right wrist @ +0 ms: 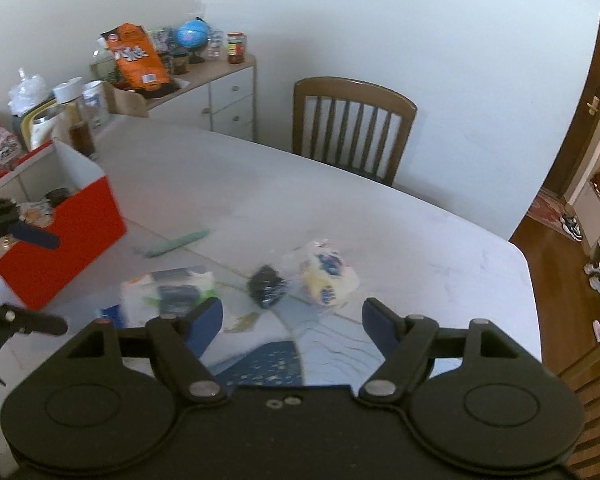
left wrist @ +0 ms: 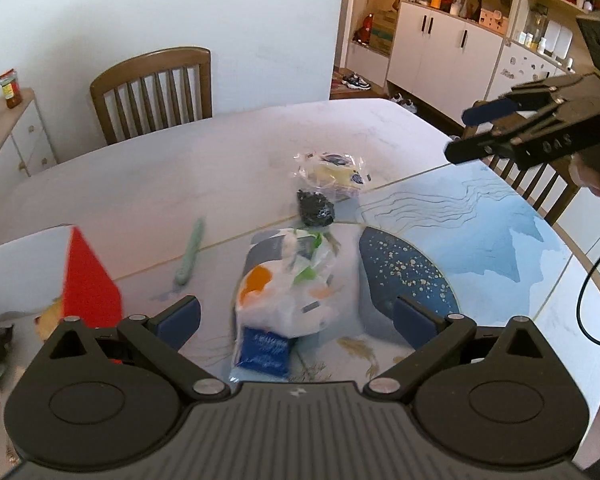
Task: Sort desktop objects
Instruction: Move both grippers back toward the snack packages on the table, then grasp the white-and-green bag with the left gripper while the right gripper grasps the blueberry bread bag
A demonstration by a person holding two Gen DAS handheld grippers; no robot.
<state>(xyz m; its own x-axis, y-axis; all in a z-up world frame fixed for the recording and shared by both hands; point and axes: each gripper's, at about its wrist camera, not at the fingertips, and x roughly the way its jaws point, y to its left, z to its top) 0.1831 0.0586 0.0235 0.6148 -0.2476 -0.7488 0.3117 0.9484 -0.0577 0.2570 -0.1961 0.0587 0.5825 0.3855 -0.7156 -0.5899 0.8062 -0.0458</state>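
A white plastic packet with orange and blue print (left wrist: 278, 308) (right wrist: 168, 292) lies on the table just ahead of my open, empty left gripper (left wrist: 296, 316). Beyond it lie a small black packet (left wrist: 315, 209) (right wrist: 267, 285), a clear bag with a yellow item (left wrist: 332, 172) (right wrist: 328, 272) and a pale green stick (left wrist: 190, 253) (right wrist: 178, 242). A red-and-white box (left wrist: 88, 280) (right wrist: 60, 232) holding a few items stands at the left. My right gripper (right wrist: 292, 320) is open and empty above the table; it also shows in the left wrist view (left wrist: 460, 134).
A wooden chair (left wrist: 156, 88) (right wrist: 352, 124) stands behind the table (left wrist: 140, 184). A sideboard (right wrist: 224, 92) with jars and bags is at the far left. Bottles and jars (right wrist: 76, 116) crowd the table's left end. White cabinets (left wrist: 440, 44) stand at the far right.
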